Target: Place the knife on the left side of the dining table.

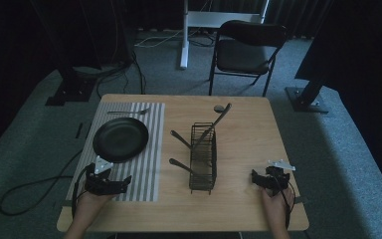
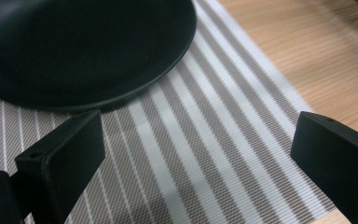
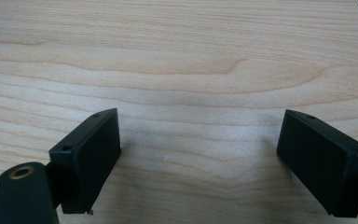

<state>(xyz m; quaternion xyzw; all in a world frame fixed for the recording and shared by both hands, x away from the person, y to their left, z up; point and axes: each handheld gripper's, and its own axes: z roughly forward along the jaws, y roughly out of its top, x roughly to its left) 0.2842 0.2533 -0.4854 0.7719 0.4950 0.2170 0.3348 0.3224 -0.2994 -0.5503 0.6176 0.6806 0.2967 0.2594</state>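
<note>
Hands at the near edge of the light wooden desk (image 1: 238, 209) each held a black two-jaw claw, both resting low and holding nothing. The left claw (image 1: 125, 182) sat on the near end of the grey-and-white striped woven placemat (image 2: 205, 154), its jaws spread wide over bare stripes; the right claw (image 1: 253, 178) lay near the desk's right front corner, its jaws equally wide over plain wood grain. Just beyond the left claw, ahead of it and slightly to its left, lay the round matte black plate (image 1: 121, 139) on the same placemat, its near rim close to the left jaw in the left gripper view. That put the plate plainly on the left hand's side, well apart from the right claw. Between the two claws, running away from the person, stood a narrow black wire caddy (image 1: 203, 158) with dark-handled utensils (image 1: 180, 138) leaning out of it toward the left and the far side, its long axis pointing front to back. Farther off, a slim utensil (image 1: 128, 112) lay crosswise at the placemat's far end. Beyond the desk stood a black folding chair (image 1: 246, 52).
</note>
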